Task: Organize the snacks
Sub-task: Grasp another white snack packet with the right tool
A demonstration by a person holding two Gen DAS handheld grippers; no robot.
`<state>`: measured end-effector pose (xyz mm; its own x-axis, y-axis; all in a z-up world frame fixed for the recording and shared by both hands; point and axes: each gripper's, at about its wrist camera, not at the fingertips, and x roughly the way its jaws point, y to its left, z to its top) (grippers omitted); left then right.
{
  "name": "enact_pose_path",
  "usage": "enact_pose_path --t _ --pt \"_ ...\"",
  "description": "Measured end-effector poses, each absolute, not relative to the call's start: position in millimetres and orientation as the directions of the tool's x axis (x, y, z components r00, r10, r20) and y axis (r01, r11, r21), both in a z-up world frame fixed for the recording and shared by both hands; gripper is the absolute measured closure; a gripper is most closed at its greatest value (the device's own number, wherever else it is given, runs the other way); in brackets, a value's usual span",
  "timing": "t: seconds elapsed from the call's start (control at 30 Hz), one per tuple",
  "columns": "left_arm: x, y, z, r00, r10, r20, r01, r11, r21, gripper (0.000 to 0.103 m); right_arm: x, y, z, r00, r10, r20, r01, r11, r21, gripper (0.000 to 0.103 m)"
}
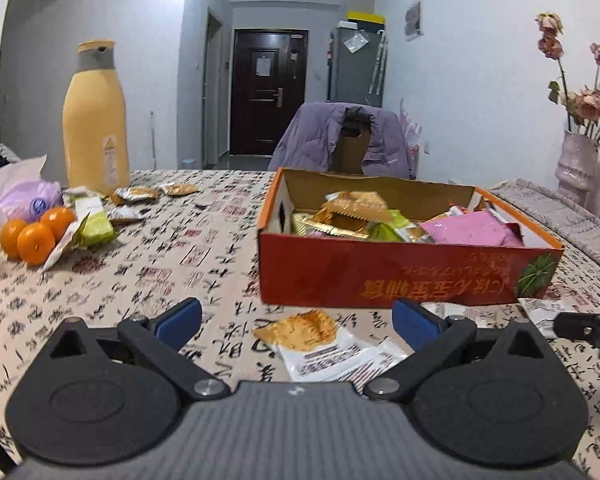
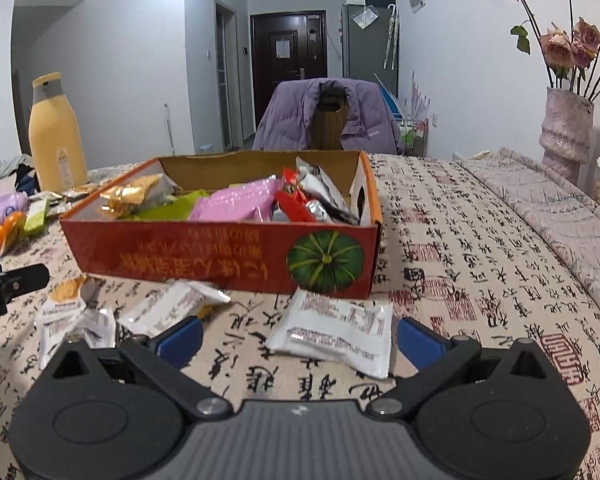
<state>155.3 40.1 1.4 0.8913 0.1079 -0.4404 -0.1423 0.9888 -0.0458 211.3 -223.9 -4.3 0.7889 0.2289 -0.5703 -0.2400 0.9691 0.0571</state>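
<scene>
An open red cardboard box (image 1: 380, 276) (image 2: 204, 252) holds several snack packets: gold, green, pink and silver. My left gripper (image 1: 296, 320) stands open just above the tablecloth, with a white packet showing an orange biscuit (image 1: 320, 340) lying between its blue fingertips, untouched. My right gripper (image 2: 298, 336) is also open, and a white flat packet (image 2: 336, 332) lies between its tips in front of the box. Two more white packets (image 2: 172, 308) (image 2: 72, 316) lie to its left. More loose packets (image 1: 136, 196) sit far left near the bottle.
A tall yellow bottle (image 1: 94, 120), three oranges (image 1: 32, 234), a green packet (image 1: 96, 224) and a tissue pack (image 1: 16, 196) crowd the table's left. A vase of dried roses (image 2: 566, 128) stands at the right. A chair with a purple jacket (image 1: 340, 136) is behind the box.
</scene>
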Motion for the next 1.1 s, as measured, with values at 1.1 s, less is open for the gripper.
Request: enact_pose_path --t 1.1 --pt "162 50 -9 0.872 0.054 -0.486 -0.134 0.982 -0.130 0.000 280 -225 -37 0.716 0.098 -0.691 -0.115 0.993 0.022 0.000"
